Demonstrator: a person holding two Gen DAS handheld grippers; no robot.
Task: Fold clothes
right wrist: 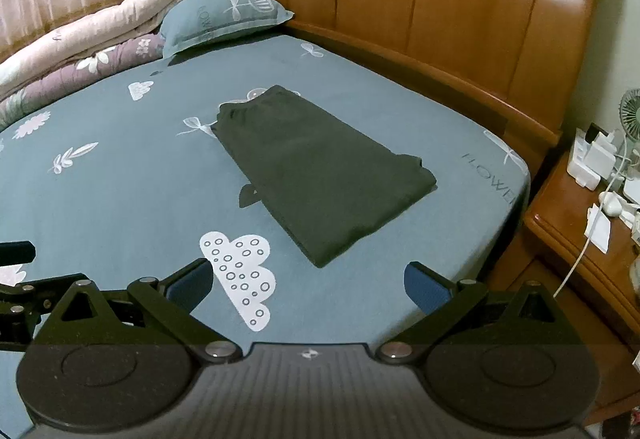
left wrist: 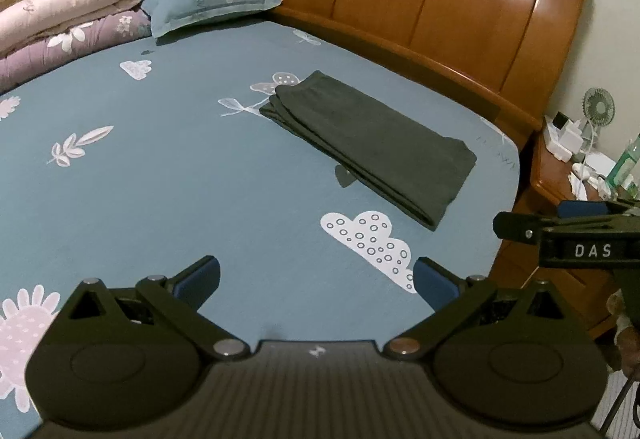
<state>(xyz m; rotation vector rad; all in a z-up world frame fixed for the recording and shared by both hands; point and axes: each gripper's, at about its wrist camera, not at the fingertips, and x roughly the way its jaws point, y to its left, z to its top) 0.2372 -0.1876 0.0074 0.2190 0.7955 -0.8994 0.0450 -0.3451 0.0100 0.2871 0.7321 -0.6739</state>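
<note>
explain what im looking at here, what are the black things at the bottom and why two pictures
The black things are two hand-held claws, one in each of a person's hands, each carrying a camera that looks forward along its fingers. That gives two pictures of one moment: one from the left claw, one from the right claw. Both are open and hold nothing. In front lies a bed with a blue patterned sheet, and on it a dark green garment, folded into a neat rectangle. A pillow and rolled quilts sit at the far side.
</note>
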